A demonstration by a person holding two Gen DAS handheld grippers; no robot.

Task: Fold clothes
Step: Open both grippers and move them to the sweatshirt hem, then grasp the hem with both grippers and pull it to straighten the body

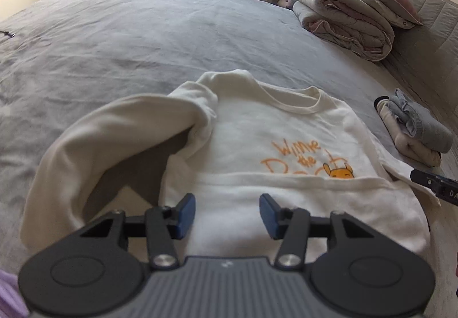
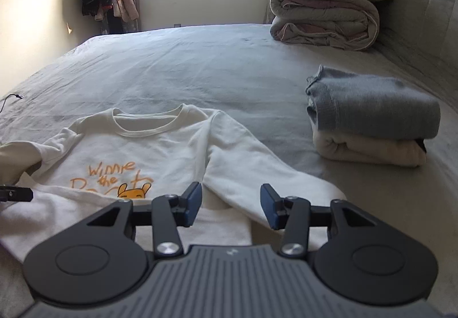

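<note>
A white long-sleeved sweatshirt (image 1: 257,123) (image 2: 148,146) with orange lettering and a yellow bear lies face up on the grey bed sheet (image 1: 143,40) (image 2: 186,66). Its bottom part is folded up and covers the lower half of the print. One sleeve (image 1: 94,140) arches up on the left side, and the other sleeve (image 2: 257,169) lies straight down the right side. My left gripper (image 1: 227,215) is open over the folded-up bottom part, with nothing between its pads. My right gripper (image 2: 232,204) is open over the lower end of the right sleeve. Each gripper's tip shows at the edge of the other's view.
A stack of folded clothes (image 1: 415,131) (image 2: 372,123), grey on cream, sits right of the sweatshirt. A rolled duvet with a pillow (image 1: 343,17) (image 2: 323,17) lies by the headboard (image 2: 423,3). A cable end (image 2: 11,97) lies at the bed's left edge.
</note>
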